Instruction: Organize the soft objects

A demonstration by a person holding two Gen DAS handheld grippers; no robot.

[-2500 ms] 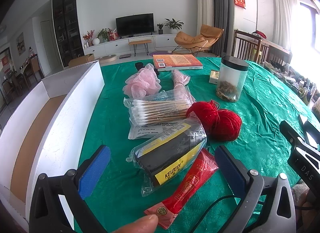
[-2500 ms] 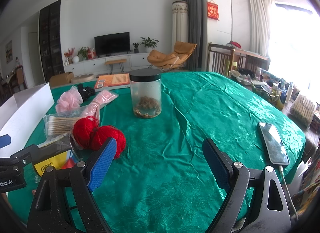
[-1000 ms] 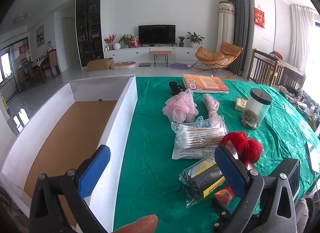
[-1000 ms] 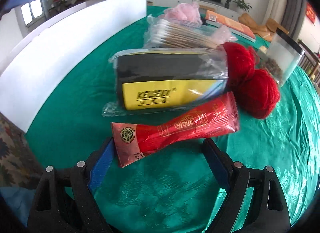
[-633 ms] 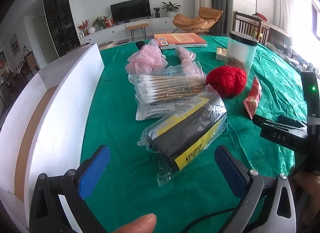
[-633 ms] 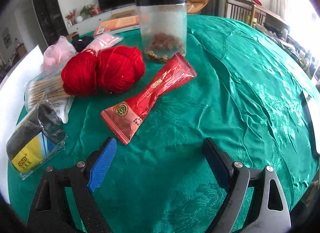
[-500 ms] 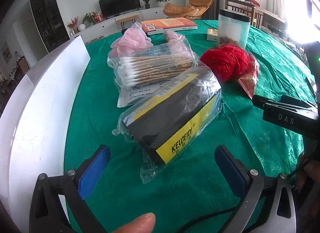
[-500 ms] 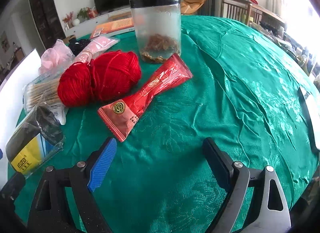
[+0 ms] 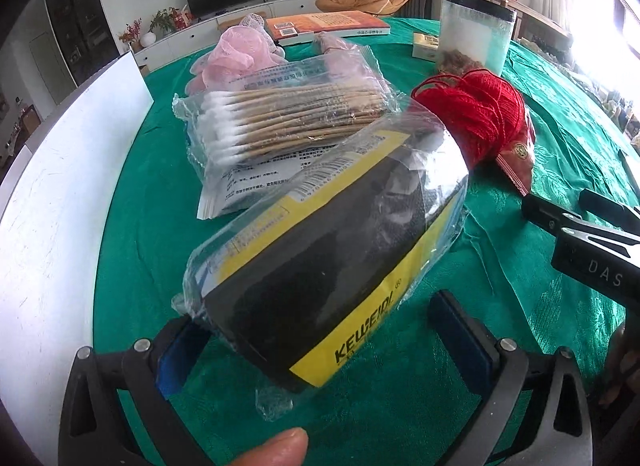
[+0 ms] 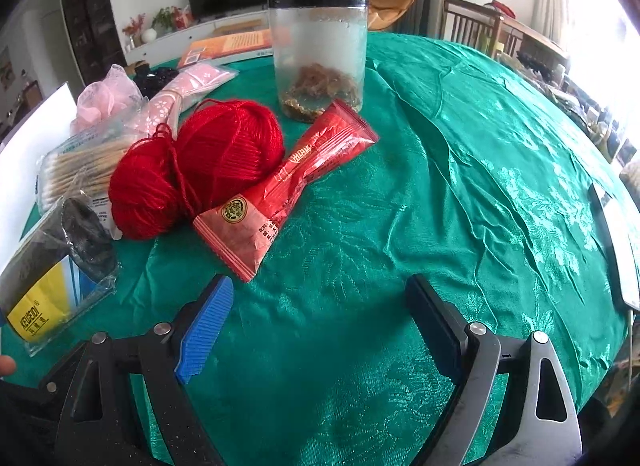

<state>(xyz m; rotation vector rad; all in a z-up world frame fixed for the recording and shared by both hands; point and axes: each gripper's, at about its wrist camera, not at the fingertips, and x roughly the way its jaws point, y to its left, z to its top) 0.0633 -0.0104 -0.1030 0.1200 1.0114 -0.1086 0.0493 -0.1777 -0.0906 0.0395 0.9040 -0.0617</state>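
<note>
The crinkly, plastic-wrapped black-and-yellow pack [image 9: 328, 266] is seen lying on the green tablecloth [image 9: 520, 346] directly between the wide-open fingers of the nearer left gripper [image 9: 324, 342], its long axis angled away rightward, seemingly ungripped, while the right gripper [image 10: 320, 330] is held open and empty.

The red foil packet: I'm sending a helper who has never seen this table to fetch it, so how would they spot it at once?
Start at the frosted jar with the black lid on the green tablecloth. Lying flat in front of it, one end near the jar's base and its side against the red yarn balls, is the red foil packet. Unlike the round, fuzzy yarn, it is long, shiny and carries a gold round emblem.
</note>
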